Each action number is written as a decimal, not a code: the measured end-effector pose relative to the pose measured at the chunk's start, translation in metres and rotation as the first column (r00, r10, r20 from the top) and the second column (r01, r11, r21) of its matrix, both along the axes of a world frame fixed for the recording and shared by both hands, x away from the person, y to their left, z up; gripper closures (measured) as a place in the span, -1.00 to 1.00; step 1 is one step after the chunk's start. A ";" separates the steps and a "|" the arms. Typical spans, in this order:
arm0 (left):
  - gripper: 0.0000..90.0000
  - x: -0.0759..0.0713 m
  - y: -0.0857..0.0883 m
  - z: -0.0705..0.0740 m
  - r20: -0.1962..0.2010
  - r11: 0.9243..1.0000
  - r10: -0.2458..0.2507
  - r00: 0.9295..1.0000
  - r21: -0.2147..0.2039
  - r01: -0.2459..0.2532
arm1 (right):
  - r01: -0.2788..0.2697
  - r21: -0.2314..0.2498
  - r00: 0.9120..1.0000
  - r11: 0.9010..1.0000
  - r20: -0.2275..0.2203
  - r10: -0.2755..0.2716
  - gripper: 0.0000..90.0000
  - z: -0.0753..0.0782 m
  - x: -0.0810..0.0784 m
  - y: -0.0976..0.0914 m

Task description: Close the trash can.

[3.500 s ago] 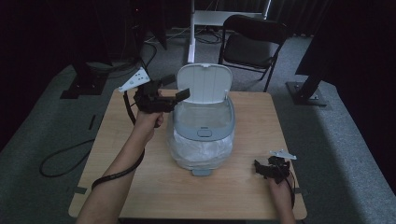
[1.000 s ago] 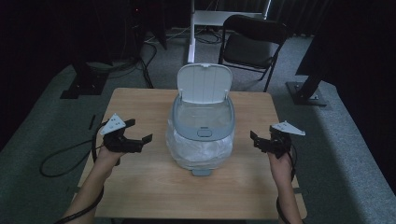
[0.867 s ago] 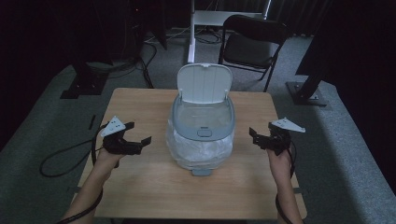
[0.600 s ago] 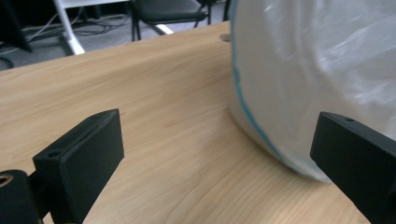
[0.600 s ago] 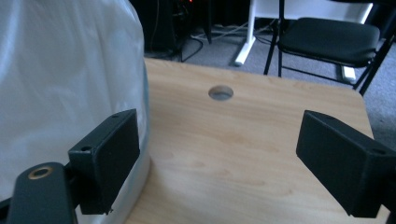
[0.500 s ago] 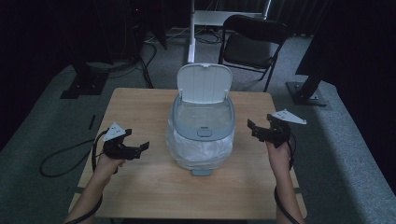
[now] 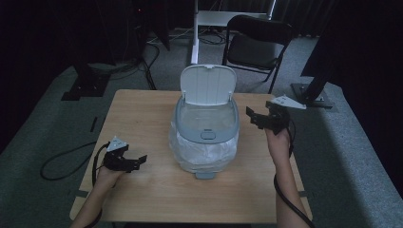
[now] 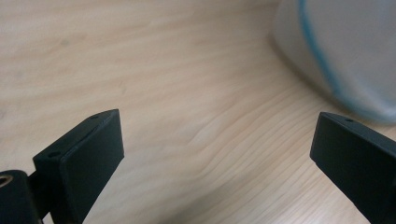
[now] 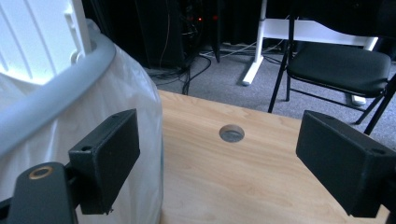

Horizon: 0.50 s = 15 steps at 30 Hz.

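A grey-rimmed bin (image 7: 206, 130) lined with a clear plastic bag stands mid-table, its white lid (image 7: 209, 85) raised at the back. My left gripper (image 7: 135, 162) hovers low over the table's front left, open, nothing between its jaws; its own view has the bag's lower edge (image 8: 336, 51) at upper right. My right gripper (image 7: 254, 118) is held up beside the bin's right rim, open and empty. In the right gripper view the bin's grey rim (image 9: 51, 93) and bag (image 9: 135, 116) sit just left of the jaws.
The wooden table (image 7: 142, 114) has a round cable hole (image 9: 231, 133) near its far right side. A black folding chair (image 7: 256, 42) and a white stand (image 7: 195, 33) are behind the table. Cables (image 7: 62, 161) trail on the grey floor at left.
My left gripper has drawn back toward the table's front left edge. My right gripper has risen and moved forward and inward to the bin's right rim.
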<state>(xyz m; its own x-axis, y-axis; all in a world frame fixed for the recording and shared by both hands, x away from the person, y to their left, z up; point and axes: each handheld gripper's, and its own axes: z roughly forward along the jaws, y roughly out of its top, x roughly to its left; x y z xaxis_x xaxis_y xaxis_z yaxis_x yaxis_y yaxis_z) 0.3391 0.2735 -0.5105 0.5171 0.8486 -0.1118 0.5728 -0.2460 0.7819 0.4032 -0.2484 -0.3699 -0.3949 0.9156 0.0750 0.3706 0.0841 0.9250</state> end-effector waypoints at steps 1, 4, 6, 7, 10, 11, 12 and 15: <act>-0.92 -0.001 0.002 -0.002 -0.006 1.000 0.005 1.000 0.001 -0.005 | -0.003 0.002 1.000 1.000 0.005 0.003 -0.71 0.002 0.003 0.002; -0.92 -0.002 0.009 -0.008 -0.019 1.000 0.018 1.000 -0.001 -0.018 | -0.009 -0.007 1.000 1.000 0.006 0.009 -0.71 0.008 0.012 0.007; -0.92 -0.003 0.012 -0.013 -0.034 1.000 0.028 0.999 0.001 -0.028 | -0.020 -0.008 1.000 1.000 0.008 0.020 -0.71 0.013 0.018 0.011; -0.92 -0.003 0.014 -0.015 -0.040 0.999 0.031 0.999 0.007 -0.031 | -0.023 -0.010 1.000 1.000 0.011 0.023 -0.71 0.016 0.021 0.013; -0.92 -0.002 0.018 -0.021 -0.073 0.999 0.035 0.997 0.018 -0.034 | -0.034 -0.012 0.999 0.999 0.018 0.035 -0.71 0.024 0.030 0.018; -0.92 -0.002 0.018 -0.021 -0.073 0.999 0.035 0.997 0.018 -0.034 | -0.034 -0.012 0.999 0.999 0.018 0.035 -0.71 0.024 0.030 0.018; -0.92 -0.001 0.019 -0.024 -0.089 0.999 0.040 0.995 0.023 -0.038 | -0.038 -0.012 0.999 0.999 0.019 0.039 -0.71 0.029 0.037 0.022; -0.92 0.001 0.021 -0.028 -0.105 0.998 0.044 0.994 0.037 -0.040 | -0.050 -0.010 0.999 0.999 0.014 0.050 -0.70 0.037 0.046 0.028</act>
<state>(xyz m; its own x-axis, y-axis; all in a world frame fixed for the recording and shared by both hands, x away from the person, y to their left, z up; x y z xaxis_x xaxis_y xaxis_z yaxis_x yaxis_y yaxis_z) 0.3397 0.2940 -0.5382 0.4677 0.8737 -0.1338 0.6621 -0.2461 0.7079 0.4495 -0.2206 -0.3330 -0.4411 0.8954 0.0605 0.3528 0.1111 0.9291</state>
